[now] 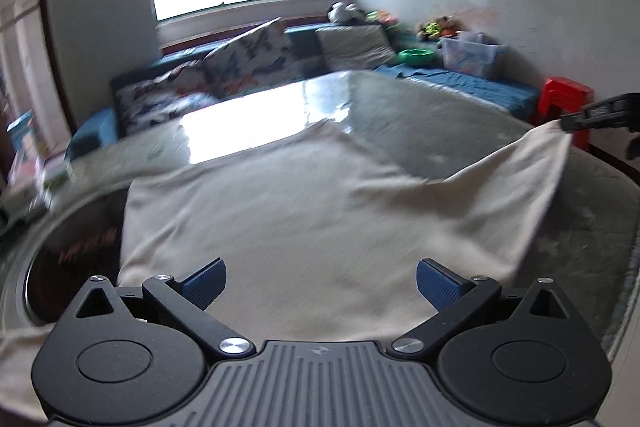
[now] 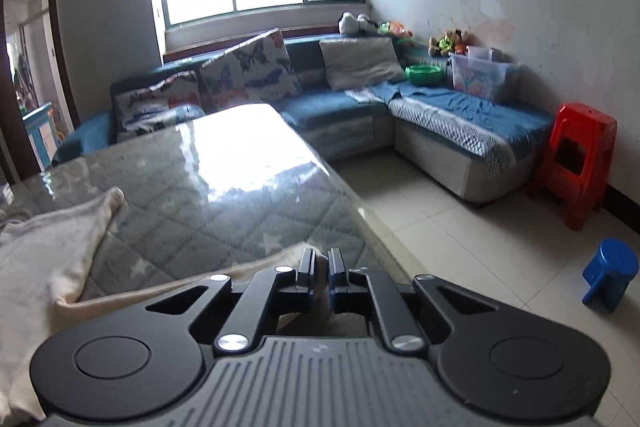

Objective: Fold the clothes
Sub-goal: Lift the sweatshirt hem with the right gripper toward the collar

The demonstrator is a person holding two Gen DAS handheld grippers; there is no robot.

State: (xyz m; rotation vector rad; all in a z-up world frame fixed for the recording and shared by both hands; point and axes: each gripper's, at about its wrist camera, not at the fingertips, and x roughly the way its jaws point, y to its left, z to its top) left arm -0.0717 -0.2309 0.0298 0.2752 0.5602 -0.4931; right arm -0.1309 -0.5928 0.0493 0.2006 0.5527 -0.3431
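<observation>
**Right gripper pinches the cloth's corner; left jaws stand released above it**

A cream garment (image 1: 280, 211) lies spread on the glass-topped table (image 1: 400, 115), over the grey quilted cover under the glass. Taking the table as the landmark and going from its left side to its right:

The left gripper (image 1: 321, 279) hovers over the near edge of the garment with its jaws wide apart. The blue pads (image 1: 204, 283) flank a stretch of cream cloth that lies below and between them; neither pad presses on it.

Toward the table's right side, one corner of the garment is drawn up off the surface into a peak. There the right gripper (image 2: 321, 267) has its jaws clenched on that corner, a small fold of cream fabric showing between the two fingers (image 2: 307, 265). From the left wrist view the same gripper appears at the right edge, its dark tip meeting the lifted corner.

Beyond the table's far edge stands a blue sectional sofa (image 2: 340, 107), and off the right side a red plastic stool (image 2: 580, 155).
</observation>
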